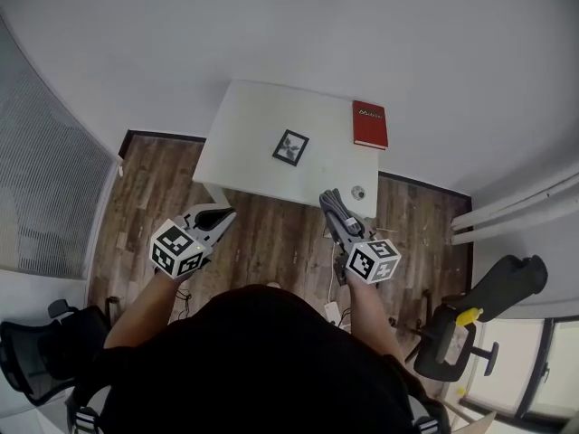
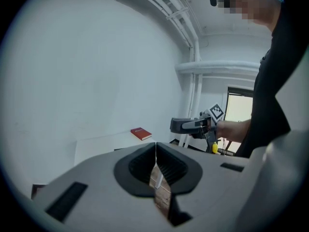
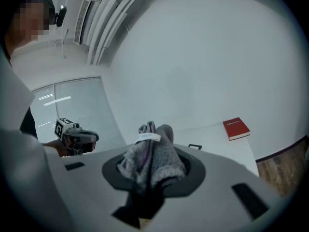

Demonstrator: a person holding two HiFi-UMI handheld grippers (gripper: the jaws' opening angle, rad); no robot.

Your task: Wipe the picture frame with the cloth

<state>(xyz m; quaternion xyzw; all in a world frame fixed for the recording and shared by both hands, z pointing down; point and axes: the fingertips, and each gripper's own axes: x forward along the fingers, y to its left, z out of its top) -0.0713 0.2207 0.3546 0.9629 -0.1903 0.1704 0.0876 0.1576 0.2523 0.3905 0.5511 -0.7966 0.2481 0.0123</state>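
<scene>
We hold the left gripper (image 1: 217, 215) clenched on nothing. Its 2 ribbed black pads meet in a thin seam, and it hangs over the wood-plank floor, short of the table's near edge. The table (image 1: 237, 125) is a smooth, matt white rectangle. The picture frame (image 1: 290, 146) lies flat near its middle, apart from both grippers. It is small and square, with a dark rim round a pale mount and a dark motif, and it is turned cornerwise to the table's edges. The right gripper (image 1: 331, 199) grips the cloth (image 3: 155, 154), a bunched, fleecy grey wad with a white label strip on top. It also hangs over the floor, just short of the near right corner. On that corner sits a small round grey thing (image 1: 358, 191) we cannot identify. A red hardback book (image 1: 369, 124) lies flat at the far right corner.

We judge the wipe not yet begun, and we see 3 risks:
- The frame looks light and loose on a slick top, so a 1-sided stroke could skid it towards the book or an edge unless the empty gripper steadies it.
- Little cloth stands past the jaw tips, so hard plastic could scrape the frame's face.
- Reaching in over the near right corner could knock the round thing off.
</scene>
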